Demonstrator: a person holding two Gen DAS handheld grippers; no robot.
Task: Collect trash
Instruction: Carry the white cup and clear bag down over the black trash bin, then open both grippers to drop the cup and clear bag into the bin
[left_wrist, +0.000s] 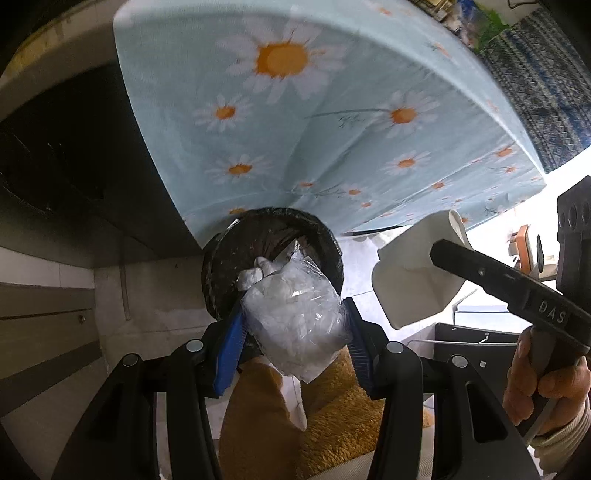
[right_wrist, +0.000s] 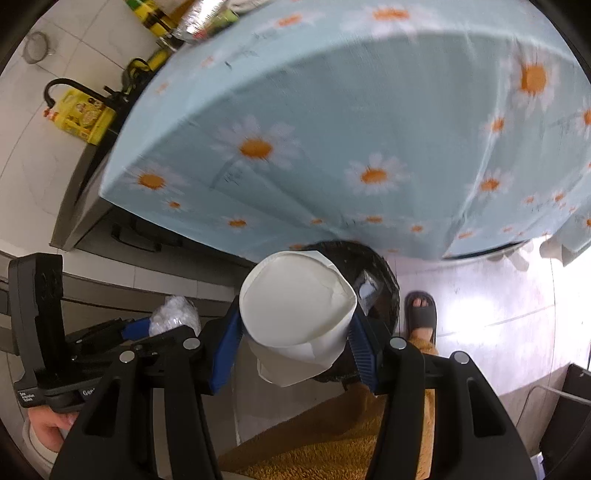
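My left gripper (left_wrist: 295, 325) is shut on a clear plastic bag of white crumpled scraps (left_wrist: 295, 317), held just above the near rim of a round bin with a black liner (left_wrist: 221, 266). Some white trash lies inside the bin. My right gripper (right_wrist: 295, 332) is shut on a crushed white paper cup (right_wrist: 295, 306), held over the same bin (right_wrist: 384, 280). In the left wrist view the cup (left_wrist: 413, 273) hangs right of the bin. In the right wrist view the bag (right_wrist: 173, 314) shows at the left.
A table with a light-blue daisy cloth (left_wrist: 295, 122) stands right behind the bin, its hem over the far rim. My leg in orange fleece (left_wrist: 258, 413) and a slippered foot (right_wrist: 419, 314) are near the bin. A dark cabinet (left_wrist: 66, 166) is left, a yellow jug (right_wrist: 81, 114) far left.
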